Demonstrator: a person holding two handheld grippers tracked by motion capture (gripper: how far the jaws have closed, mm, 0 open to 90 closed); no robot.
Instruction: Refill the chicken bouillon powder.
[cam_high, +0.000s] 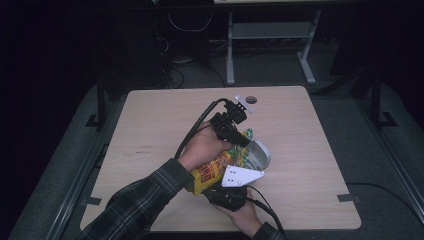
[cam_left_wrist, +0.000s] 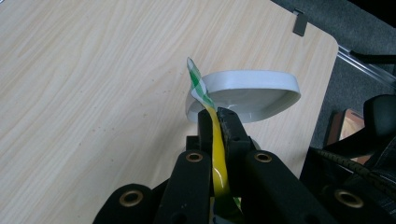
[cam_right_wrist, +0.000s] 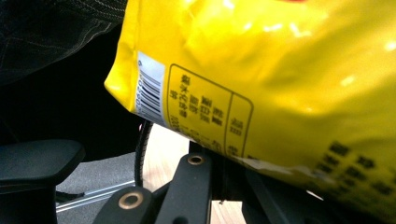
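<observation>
The left gripper (cam_left_wrist: 218, 114) pinches the top edge of the shiny yellow plastic snack bag (cam_right_wrist: 261, 70), above the shallow white bowl (cam_left_wrist: 247, 93). The right gripper (cam_right_wrist: 224, 161) clamps its bottom edge; the wooden table (cam_high: 165, 120) lies open around.

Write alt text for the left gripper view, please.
The left gripper is shut on the yellow and green edge of a snack bag, just in front of a white bowl on a pale wooden table.

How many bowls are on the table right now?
1. A white bowl lies tilted on the table, right of centre, just beyond the yellow bag that both grippers hold. The bag and hands could hide something small behind them.
</observation>
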